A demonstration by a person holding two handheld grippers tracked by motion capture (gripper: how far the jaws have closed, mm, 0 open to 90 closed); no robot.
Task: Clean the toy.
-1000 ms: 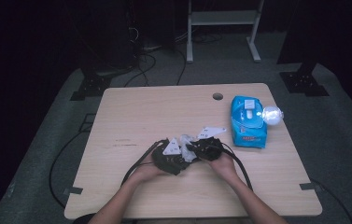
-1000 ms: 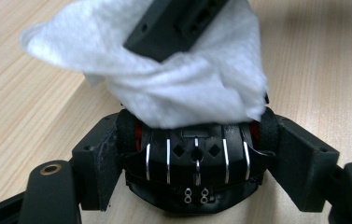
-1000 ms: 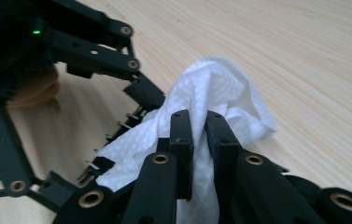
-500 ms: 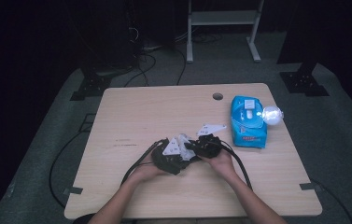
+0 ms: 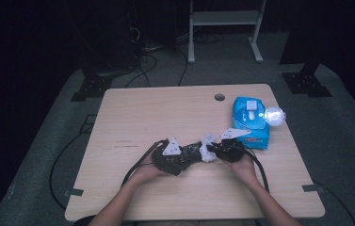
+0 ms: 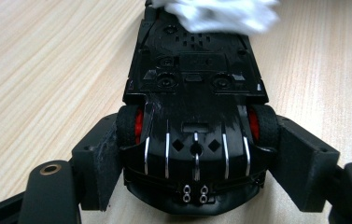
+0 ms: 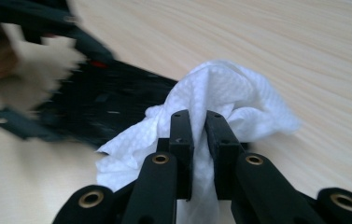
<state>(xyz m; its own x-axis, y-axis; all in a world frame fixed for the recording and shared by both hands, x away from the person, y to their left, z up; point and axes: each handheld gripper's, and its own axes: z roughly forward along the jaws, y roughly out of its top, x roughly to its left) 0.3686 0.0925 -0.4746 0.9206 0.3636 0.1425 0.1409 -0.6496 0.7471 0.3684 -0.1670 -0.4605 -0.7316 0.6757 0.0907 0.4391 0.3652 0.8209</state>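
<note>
A black toy car with red wheel hubs lies upside down, its underside facing up, and my left gripper is shut on its sides at the wheels. In the high view the car sits at the table's middle front, between both hands. My right gripper is shut on a crumpled white wipe, which rests against the car's far end. The wipe shows white between the two grippers, and it covers the car's far end in the left gripper view.
A blue pack of wipes lies on the wooden table at the right, with a clear round thing beside it. A cable hole sits near the far edge. Cables trail off the front edge.
My right gripper with the wipe has slid a little to the right along the car. The left gripper and the car have stayed put.
</note>
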